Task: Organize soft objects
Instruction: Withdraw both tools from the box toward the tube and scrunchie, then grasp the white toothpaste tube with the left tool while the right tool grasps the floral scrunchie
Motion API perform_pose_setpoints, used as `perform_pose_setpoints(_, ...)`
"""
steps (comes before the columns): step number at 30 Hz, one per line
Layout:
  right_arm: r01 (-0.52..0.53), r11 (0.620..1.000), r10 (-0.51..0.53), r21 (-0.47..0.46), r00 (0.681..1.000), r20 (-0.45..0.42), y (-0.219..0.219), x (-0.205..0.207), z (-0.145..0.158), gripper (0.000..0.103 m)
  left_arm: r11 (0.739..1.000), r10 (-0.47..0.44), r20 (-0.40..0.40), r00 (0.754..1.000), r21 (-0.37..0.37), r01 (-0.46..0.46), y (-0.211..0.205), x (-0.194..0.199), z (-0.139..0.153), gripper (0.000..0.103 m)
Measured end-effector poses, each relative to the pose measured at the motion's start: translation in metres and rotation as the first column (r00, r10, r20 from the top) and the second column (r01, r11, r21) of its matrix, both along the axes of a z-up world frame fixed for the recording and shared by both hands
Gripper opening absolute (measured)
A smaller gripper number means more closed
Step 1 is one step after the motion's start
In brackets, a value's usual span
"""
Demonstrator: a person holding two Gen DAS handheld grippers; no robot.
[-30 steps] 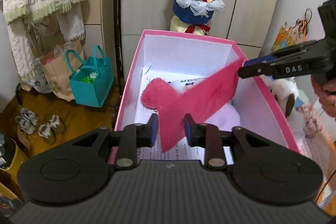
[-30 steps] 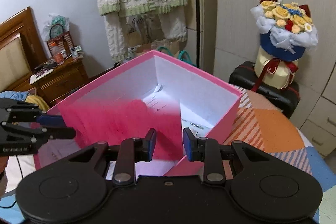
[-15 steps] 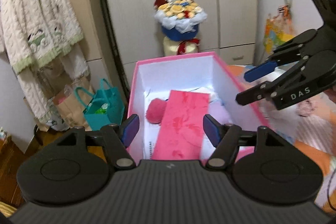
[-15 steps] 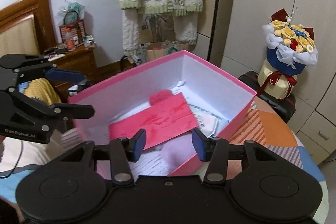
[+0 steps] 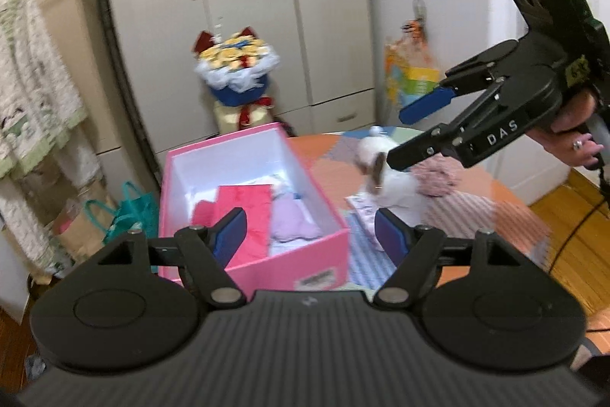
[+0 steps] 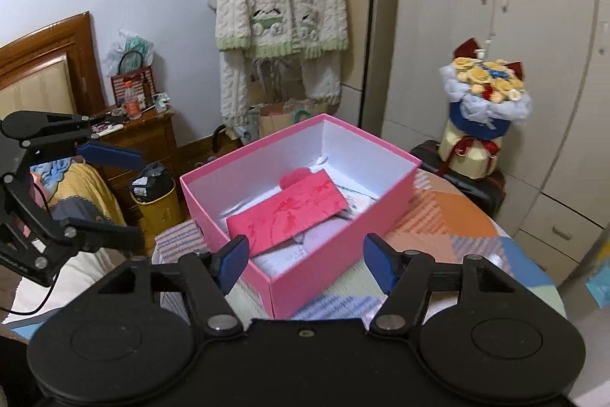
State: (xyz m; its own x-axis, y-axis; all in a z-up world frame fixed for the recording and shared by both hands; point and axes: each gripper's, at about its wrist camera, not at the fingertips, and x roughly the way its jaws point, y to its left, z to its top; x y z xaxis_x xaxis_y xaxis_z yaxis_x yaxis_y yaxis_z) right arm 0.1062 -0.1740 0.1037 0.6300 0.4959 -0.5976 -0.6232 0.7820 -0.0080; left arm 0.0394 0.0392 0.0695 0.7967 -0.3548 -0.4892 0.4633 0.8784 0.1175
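Lying flat in the pink cardboard box (image 6: 305, 254) ahead of both hand-held grippers, the folded red cloth (image 6: 289, 212) is stowed, the left hand-held gripper (image 5: 309, 235) and right hand-held gripper (image 6: 305, 260) having just opened and now empty, while a white plush toy (image 5: 389, 185) beyond the left one waits on the counter (image 5: 476, 216).

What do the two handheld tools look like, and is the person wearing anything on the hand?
Both tools, the left and the right, are matte black, with round-lobed ribbed bodies, jointed linkage arms with silver pivots, and blue pads on their fingers. The right one bears white lettering "DAS". A thin black cable trails from each. The hand wears a ring.
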Motion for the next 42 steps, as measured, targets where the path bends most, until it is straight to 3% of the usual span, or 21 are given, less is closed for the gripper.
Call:
perform_pose_setpoints(6,0.046,0.998,-0.047,0.048,0.998,0.034,-0.034,-0.037,-0.010,0.075,0.992,-0.126,-0.042,0.991,0.000,0.126,-0.025,-0.018,-0.012,0.074)
perform_pose_setpoints(11,0.135,0.978,-0.141,0.158,0.990,0.027,-0.068,-0.061,-0.044,0.078,0.976,-0.216,-0.136,0.967,-0.042,0.212,-0.048,-0.016,-0.031,0.074)
perform_pose_setpoints(18,0.251,0.952,-0.265,0.175,0.962,0.064,-0.094,-0.076,-0.081,0.079,0.973,-0.231,-0.151,0.961,-0.005,0.233,-0.089,-0.005,-0.065,0.072)
perform_pose_setpoints(23,0.298,0.940,-0.315,0.169,0.946,0.084,-0.109,-0.071,-0.096,0.082,0.970,-0.241,-0.184,0.953,-0.025,0.240,-0.115,0.016,-0.087,0.072)
perform_pose_setpoints(28,0.357,0.912,-0.378,0.200,0.922,0.078,-0.130,-0.052,-0.116,0.086,0.980,-0.196,-0.184,0.963,-0.015,0.197,-0.136,0.043,-0.114,0.071)
perform_pose_setpoints(34,0.411,0.881,-0.438,0.234,0.896,0.074,-0.150,-0.021,-0.140,0.086,0.998,-0.056,-0.092,0.994,0.025,0.059,-0.160,0.081,-0.139,0.070)
perform_pose_setpoints(39,0.441,0.879,-0.461,0.184,0.883,0.087,-0.156,0.012,-0.155,0.087,0.997,0.035,-0.026,0.999,0.070,-0.033,-0.176,0.114,-0.156,0.070)
perform_pose_setpoints(42,0.464,0.879,-0.473,0.108,0.877,0.083,-0.157,0.036,-0.167,0.087,0.989,0.093,-0.010,0.996,0.113,-0.091,-0.183,0.131,-0.168,0.063)
